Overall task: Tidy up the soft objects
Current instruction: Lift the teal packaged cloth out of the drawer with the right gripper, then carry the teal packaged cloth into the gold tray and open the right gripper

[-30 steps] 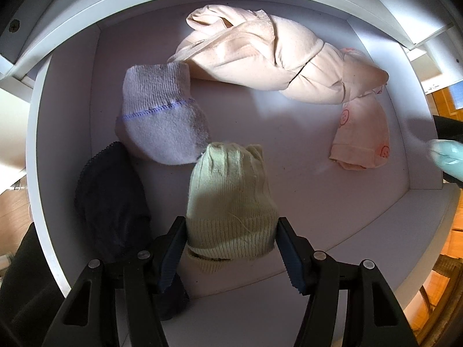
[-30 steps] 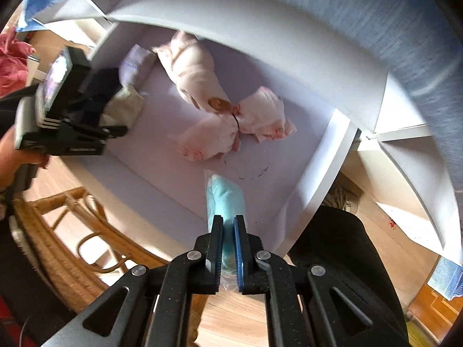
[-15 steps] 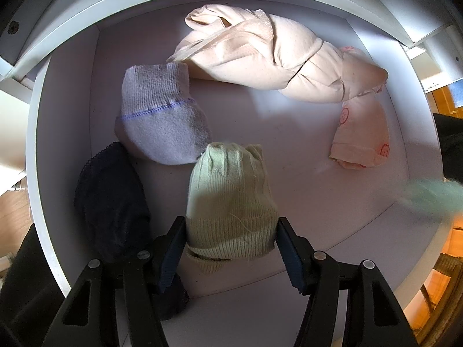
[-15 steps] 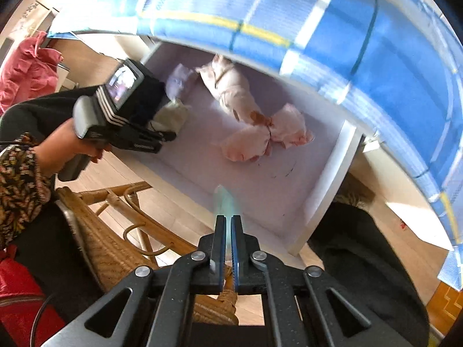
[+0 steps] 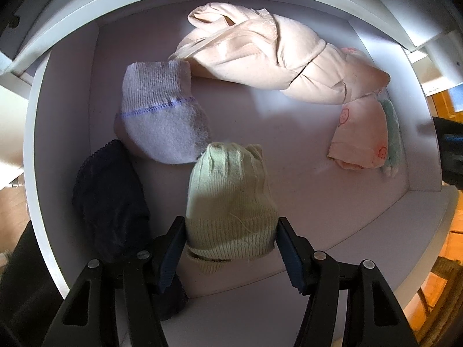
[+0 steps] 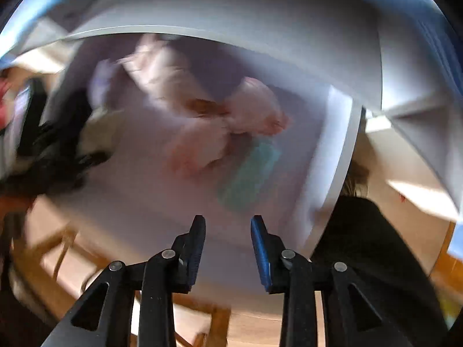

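Inside the white drawer (image 5: 72, 92), seen from the left wrist, six soft things can be counted. One green knitted sock (image 5: 228, 211) lies nearest the camera, and the left gripper (image 5: 228, 248) stands astride its cuff end, one blue pad against each side of it; the knit fills the gap between the pads, so the tongs stand half wide and closed on the sock. One lavender sock (image 5: 165, 112) with a purple stitched line touches the green one at its toe. One dark navy piece (image 5: 107, 199) lies against the drawer's left wall, partly under the left finger. One large peach garment (image 5: 266, 55), twisted into a roll, runs along the back. One small pink sock (image 5: 361, 133) printed with little faces lies at the roll's right end, and one mint green sock (image 5: 392, 141) lies just beside it, between it and the right wall.

The right wrist view is blurred by motion. The right gripper (image 6: 228, 245) hangs above the drawer's front part with its two blue pads apart and nothing between them; its jaws have just been opening. The mint green sock (image 6: 249, 173) lies on the drawer floor beyond the fingertips, apart from them, beside the pink sock (image 6: 199, 150). The left gripper (image 6: 52, 156) shows as a dark smear at the left.
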The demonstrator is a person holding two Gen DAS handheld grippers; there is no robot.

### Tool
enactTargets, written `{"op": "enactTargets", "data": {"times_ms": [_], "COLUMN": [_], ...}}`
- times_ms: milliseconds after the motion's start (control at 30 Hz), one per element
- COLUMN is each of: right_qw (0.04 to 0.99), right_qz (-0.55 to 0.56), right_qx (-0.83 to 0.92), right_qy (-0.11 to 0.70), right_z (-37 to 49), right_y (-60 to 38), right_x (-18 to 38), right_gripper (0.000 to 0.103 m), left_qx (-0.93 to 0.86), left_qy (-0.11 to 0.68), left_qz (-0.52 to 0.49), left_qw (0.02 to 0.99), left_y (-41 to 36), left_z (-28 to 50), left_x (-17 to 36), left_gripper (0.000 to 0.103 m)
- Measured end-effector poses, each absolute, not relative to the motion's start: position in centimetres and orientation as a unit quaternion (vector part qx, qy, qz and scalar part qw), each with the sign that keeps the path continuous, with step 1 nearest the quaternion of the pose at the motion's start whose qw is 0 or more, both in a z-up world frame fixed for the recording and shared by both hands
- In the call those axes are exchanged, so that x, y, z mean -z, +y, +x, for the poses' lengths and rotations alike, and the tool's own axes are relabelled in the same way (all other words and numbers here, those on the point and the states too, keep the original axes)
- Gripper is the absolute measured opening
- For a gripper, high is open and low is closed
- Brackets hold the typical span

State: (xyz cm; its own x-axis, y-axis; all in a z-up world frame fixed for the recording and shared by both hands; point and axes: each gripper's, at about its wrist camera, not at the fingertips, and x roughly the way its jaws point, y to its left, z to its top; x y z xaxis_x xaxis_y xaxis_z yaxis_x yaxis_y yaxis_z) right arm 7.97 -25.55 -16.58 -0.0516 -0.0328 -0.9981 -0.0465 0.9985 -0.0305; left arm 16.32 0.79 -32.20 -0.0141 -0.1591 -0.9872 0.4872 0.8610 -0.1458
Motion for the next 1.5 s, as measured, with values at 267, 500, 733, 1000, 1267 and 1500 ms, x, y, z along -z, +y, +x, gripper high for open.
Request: {"op": "enactTargets", "data": {"times_ms": [267, 500, 733, 1000, 1267, 1500], "right_qw": [0.681, 0.683, 0.676, 0.679, 0.700, 0.713], "right_qz": [0.065, 0.082, 0.079, 0.126, 0.160, 0.159], "right_qx": [0.095, 0.093, 0.068, 0.017, -0.028, -0.075], "right_qy": [0.723, 0.720, 0.730, 0.723, 0.695, 0.678], "right_z": [9.4, 9.4, 8.8, 5.9, 3.0, 0.9], "right_y": [-27.9, -28.5, -28.6, -28.4, -27.7, -25.6], "right_x": [22.9, 24.6, 24.0, 19.1, 13.0, 6.4], "right_gripper": [0.034, 0.035, 0.019, 0.019, 0.019, 0.019], "left_qx": [0.214, 0.187, 0.192, 0.199, 0.200, 0.200], "left_qy": [0.696, 0.708, 0.713, 0.720, 0.715, 0.716], "left_qz": [0.052, -0.014, 0.022, 0.032, 0.037, 0.032], "left_qw": [0.684, 0.681, 0.674, 0.664, 0.669, 0.668], "left_y": [2.6, 4.2, 3.3, 2.8, 2.4, 2.7], "left_z": [17.7, 19.1, 19.5, 20.2, 19.1, 18.8], "left_x": [32.5, 32.9, 33.0, 33.3, 33.0, 32.8], "left_gripper": [0.066, 0.080, 0.078, 0.062, 0.061, 0.061]}}
